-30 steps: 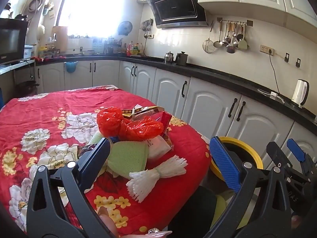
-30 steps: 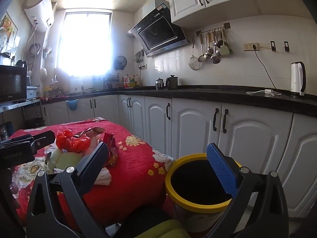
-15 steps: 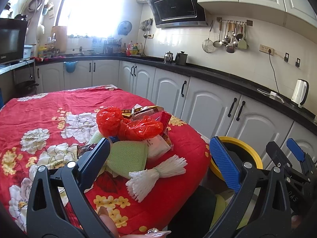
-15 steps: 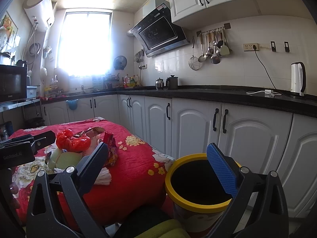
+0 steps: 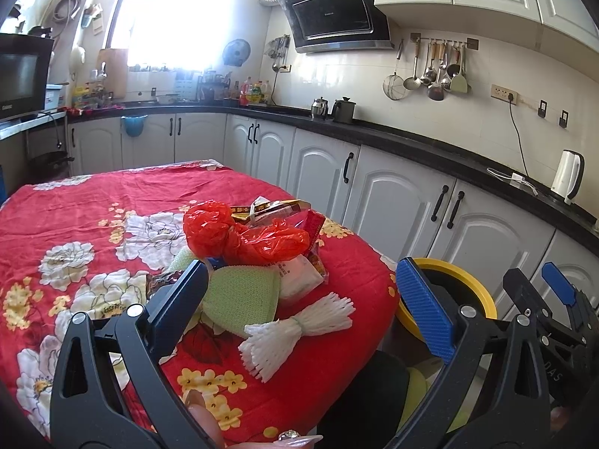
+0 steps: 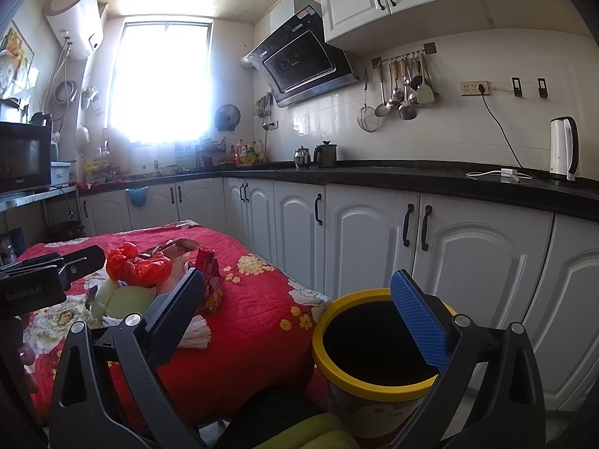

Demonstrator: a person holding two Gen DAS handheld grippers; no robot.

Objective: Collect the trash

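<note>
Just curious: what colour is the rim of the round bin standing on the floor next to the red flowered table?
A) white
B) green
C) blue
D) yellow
D: the round trash bin with a dark inside has a bright yellow rim, seen in the right wrist view beside the table with the red flowered cloth.

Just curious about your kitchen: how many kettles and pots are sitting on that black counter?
3: a white electric kettle at the counter's right end, and a steel teapot beside a dark pot under the range hood. Clutter by the window may hide more.
</note>
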